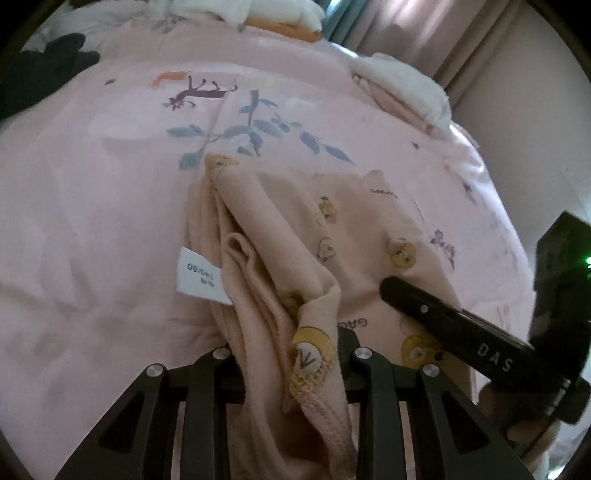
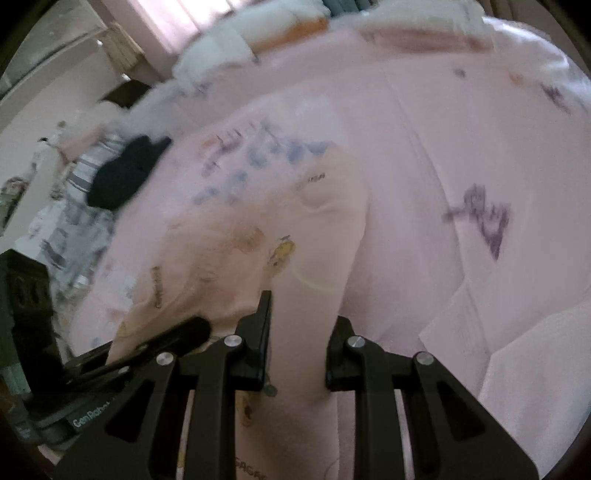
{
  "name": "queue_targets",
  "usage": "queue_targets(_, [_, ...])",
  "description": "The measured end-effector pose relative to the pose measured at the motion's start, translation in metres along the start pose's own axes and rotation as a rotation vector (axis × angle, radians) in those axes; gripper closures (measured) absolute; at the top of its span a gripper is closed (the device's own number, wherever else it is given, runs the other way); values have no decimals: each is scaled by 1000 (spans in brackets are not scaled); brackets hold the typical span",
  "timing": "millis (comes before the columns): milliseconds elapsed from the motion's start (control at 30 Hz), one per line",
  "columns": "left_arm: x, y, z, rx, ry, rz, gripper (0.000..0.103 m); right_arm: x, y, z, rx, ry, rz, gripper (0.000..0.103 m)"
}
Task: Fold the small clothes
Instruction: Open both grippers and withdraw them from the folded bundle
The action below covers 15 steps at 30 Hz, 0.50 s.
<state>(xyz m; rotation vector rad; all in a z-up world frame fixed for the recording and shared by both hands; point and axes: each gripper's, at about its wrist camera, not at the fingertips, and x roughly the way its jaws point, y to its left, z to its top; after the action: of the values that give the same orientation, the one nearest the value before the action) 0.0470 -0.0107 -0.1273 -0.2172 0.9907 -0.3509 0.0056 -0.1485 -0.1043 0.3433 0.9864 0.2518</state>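
Note:
A small peach garment (image 1: 280, 236) printed with yellow bears lies bunched on a pink bed cover (image 1: 92, 184); a white size tag (image 1: 199, 275) sticks out on its left. My left gripper (image 1: 291, 354) is shut on a gathered fold at the garment's near edge. In the blurred right wrist view, the garment (image 2: 221, 266) runs between the jaws of my right gripper (image 2: 303, 325), which is shut on it. One black finger of the right gripper (image 1: 424, 306) rests over the cloth to the right of the left gripper. A finger of the left gripper (image 2: 177, 332) shows at lower left.
A black garment (image 1: 44, 70) (image 2: 129, 173) lies at the cover's far left. White fluffy bedding (image 1: 406, 88) and orange cloth (image 1: 291, 29) sit at the far edge, with curtains (image 1: 406, 26) behind. Striped cloth (image 2: 92, 162) lies beyond the black garment.

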Motion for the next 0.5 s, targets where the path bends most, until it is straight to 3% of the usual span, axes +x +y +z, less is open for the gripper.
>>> queue_targets(233, [-2, 18, 5, -27, 41, -104, 65, -6, -10, -3, 11, -5, 35, 75])
queue_targets(300, [-10, 13, 4, -8, 42, -89, 58, -14, -12, -2, 11, -11, -1, 69])
queue_targets(367, [-19, 15, 3, 13, 17, -47, 41, -23, -14, -1, 0, -25, -59, 59])
queue_targets(433, [-32, 18, 2, 20, 3, 11, 33, -33, -14, -2, -16, -30, -127, 47])
queue_targets(500, [-50, 16, 3, 16, -10, 47, 32, -47, -13, -3, -20, -24, -164, 45])
